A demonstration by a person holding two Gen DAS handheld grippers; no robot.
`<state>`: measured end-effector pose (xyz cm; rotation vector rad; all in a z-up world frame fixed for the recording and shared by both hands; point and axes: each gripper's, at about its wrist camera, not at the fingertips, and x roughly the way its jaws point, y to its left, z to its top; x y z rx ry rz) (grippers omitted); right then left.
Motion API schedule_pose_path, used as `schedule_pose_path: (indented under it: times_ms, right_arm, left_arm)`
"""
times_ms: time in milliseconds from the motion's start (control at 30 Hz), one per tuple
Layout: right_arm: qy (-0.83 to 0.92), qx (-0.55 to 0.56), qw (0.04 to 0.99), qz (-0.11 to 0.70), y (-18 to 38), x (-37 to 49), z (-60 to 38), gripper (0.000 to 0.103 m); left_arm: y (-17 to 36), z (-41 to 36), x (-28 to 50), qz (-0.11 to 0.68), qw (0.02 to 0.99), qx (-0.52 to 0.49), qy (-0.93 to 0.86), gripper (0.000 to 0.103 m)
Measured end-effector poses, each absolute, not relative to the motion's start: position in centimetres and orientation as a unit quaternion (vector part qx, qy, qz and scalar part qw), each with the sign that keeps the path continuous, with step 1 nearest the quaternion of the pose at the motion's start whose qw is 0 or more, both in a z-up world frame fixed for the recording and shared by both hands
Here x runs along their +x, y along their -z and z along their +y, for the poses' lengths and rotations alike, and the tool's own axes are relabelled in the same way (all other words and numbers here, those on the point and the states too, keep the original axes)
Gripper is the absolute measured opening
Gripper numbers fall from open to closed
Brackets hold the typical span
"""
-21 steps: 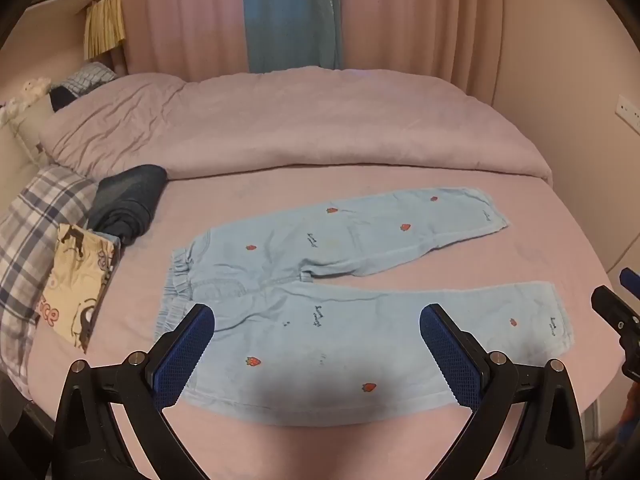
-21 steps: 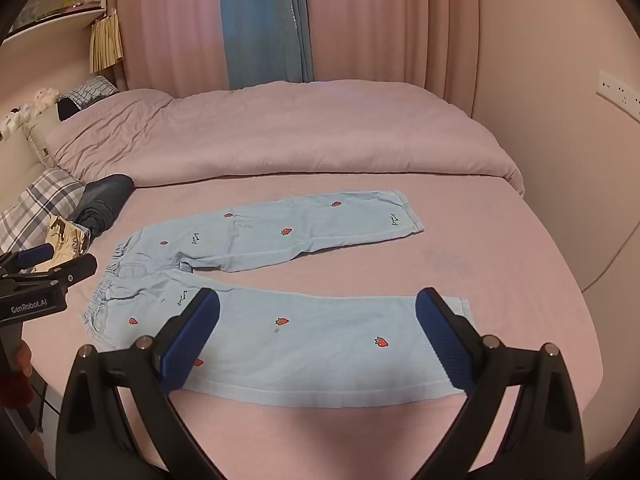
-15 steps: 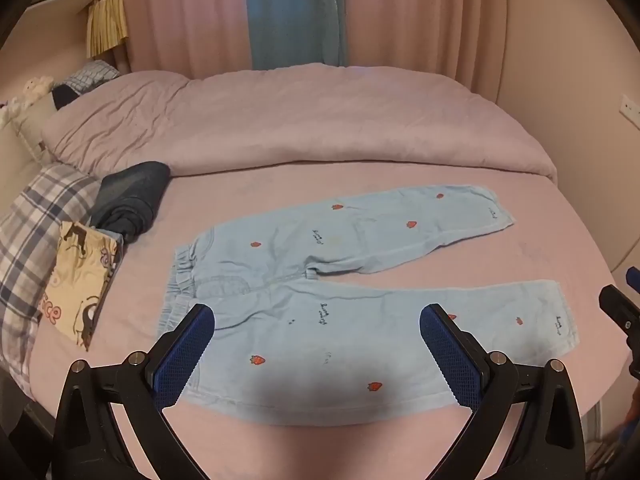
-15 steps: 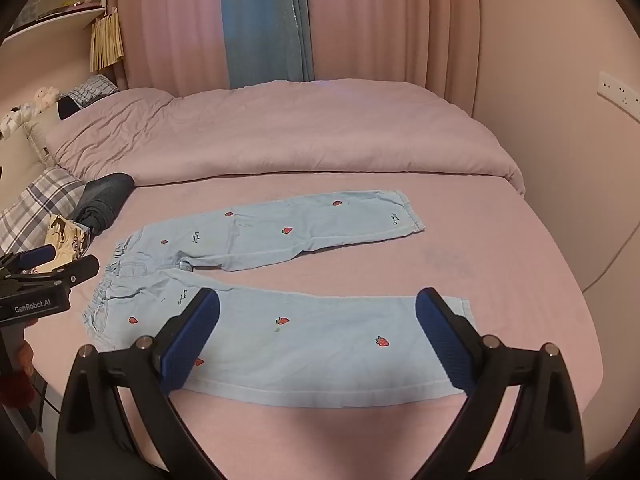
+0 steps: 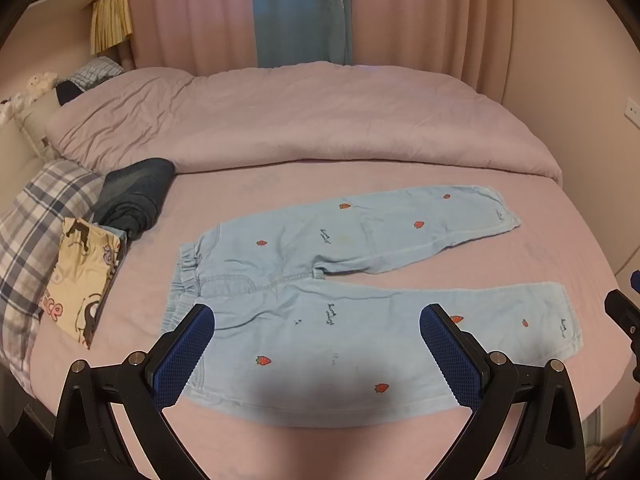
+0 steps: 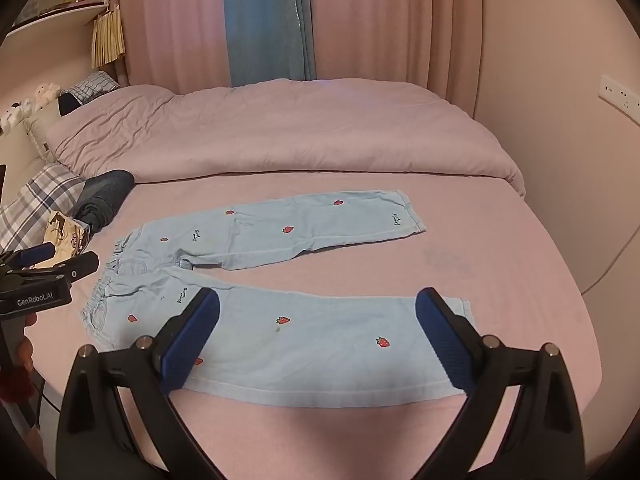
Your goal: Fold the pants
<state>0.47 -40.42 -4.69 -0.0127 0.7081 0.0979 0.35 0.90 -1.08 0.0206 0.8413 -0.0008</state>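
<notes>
Light blue strawberry-print pants lie flat on the pink bedsheet, legs splayed apart, ready for folding. Above the near leg, the left gripper and right gripper hover empty, jaws spread wide, likely lining up a grasp.

We're in a home bedroom: a pink-sheeted bed fills the view, rumpled duvet at twelve o'clock, plaid pillow at nine, pink curtains behind.
</notes>
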Motion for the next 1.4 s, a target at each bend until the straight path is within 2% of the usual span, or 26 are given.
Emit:
schedule_pose_path:
  times_ms: [1400]
  right_arm:
    - [-0.042, -0.005, 0.936, 0.350, 4.98, 0.34, -40.93, 0.099]
  left_arm:
    - [1.45, 0.00, 0.39, 0.409, 0.912, 0.021, 0.012, 0.102]
